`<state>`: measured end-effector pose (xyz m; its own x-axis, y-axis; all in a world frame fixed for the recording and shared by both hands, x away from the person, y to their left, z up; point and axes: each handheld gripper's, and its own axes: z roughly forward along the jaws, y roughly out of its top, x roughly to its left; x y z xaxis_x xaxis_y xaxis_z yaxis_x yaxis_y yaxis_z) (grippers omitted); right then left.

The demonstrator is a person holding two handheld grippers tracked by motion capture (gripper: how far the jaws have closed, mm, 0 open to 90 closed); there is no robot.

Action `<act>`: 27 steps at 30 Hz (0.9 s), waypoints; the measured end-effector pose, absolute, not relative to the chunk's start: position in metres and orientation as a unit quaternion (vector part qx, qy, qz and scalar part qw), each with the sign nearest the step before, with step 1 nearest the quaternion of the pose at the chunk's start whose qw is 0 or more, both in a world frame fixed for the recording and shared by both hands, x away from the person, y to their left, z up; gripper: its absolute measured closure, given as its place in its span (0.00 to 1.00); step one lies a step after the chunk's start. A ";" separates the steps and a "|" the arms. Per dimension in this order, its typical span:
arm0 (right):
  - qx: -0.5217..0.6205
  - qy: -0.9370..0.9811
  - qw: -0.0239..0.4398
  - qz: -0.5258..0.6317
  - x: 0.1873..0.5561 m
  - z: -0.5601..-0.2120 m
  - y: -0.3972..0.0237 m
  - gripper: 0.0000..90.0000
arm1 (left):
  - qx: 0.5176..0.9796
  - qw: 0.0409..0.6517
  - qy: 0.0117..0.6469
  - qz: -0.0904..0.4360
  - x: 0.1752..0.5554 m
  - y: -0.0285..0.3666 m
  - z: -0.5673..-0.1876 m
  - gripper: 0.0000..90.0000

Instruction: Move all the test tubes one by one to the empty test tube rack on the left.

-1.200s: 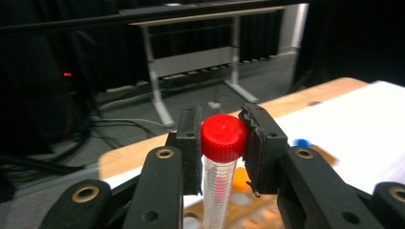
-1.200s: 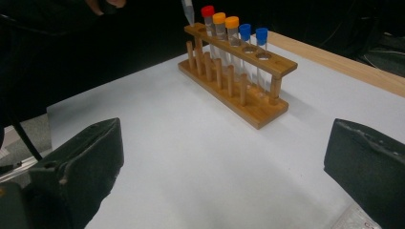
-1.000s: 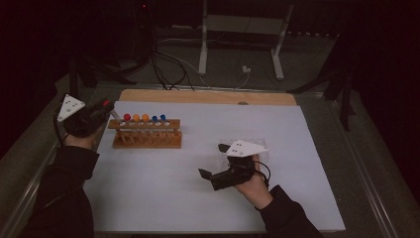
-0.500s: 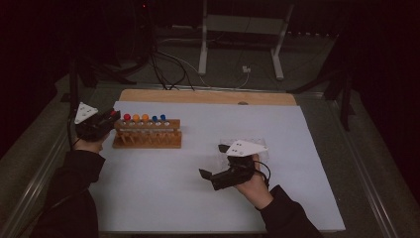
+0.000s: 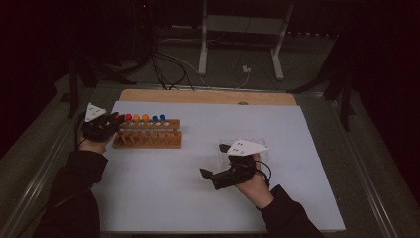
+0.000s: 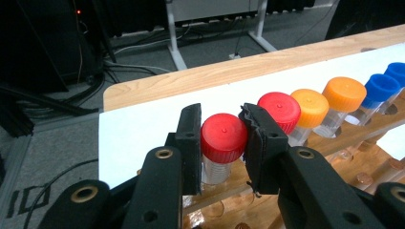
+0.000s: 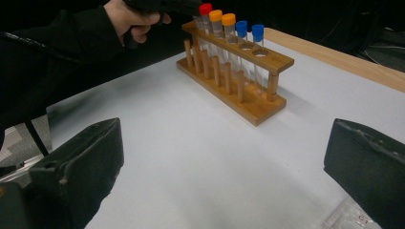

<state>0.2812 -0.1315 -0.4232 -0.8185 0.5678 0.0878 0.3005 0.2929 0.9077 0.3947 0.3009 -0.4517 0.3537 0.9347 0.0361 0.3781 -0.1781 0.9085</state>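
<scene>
A wooden tube rack [image 5: 148,140] stands at the left of the white mat and holds several clear tubes with red, orange and blue caps. My left gripper [image 5: 117,120] is at the rack's left end. Seen from the left gripper view, its pads press on both sides of the end tube's red cap [image 6: 223,137], so my left gripper [image 6: 222,125] is shut on that tube, which stands upright in the rack [image 6: 344,160]. My right gripper [image 5: 214,161] lies low on the mat, right of centre, with its jaws wide open and nothing between them. It points at the rack [image 7: 248,98].
A clear plastic box [image 5: 258,145] lies on the mat just behind my right hand; its corner [image 7: 351,217] is by the right jaw. A wooden board edge [image 5: 208,95] runs along the mat's far side. Cables and a metal stand are on the floor beyond.
My left gripper has come down and to the right, from beside the rack's left end onto it. The right hand has stayed where it was.
</scene>
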 end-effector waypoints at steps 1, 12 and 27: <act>0.274 0.794 0.127 0.528 0.281 -0.423 -0.132 0.00 | 0.695 0.442 0.472 0.314 0.394 0.302 -0.450 0.74; 0.275 0.793 0.129 0.529 0.281 -0.422 -0.133 0.00 | 0.684 0.496 0.448 0.292 0.362 0.303 -0.421 0.19; 0.279 0.789 0.132 0.531 0.281 -0.422 -0.136 0.00 | 0.747 0.526 0.342 0.219 0.305 0.250 -0.438 0.02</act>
<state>0.2814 -0.1356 -0.4221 -0.8093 0.5806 0.0889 0.3004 0.2793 0.9120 0.3049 0.2501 -0.4380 0.6701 0.7416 -0.0317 0.2805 -0.2135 0.9358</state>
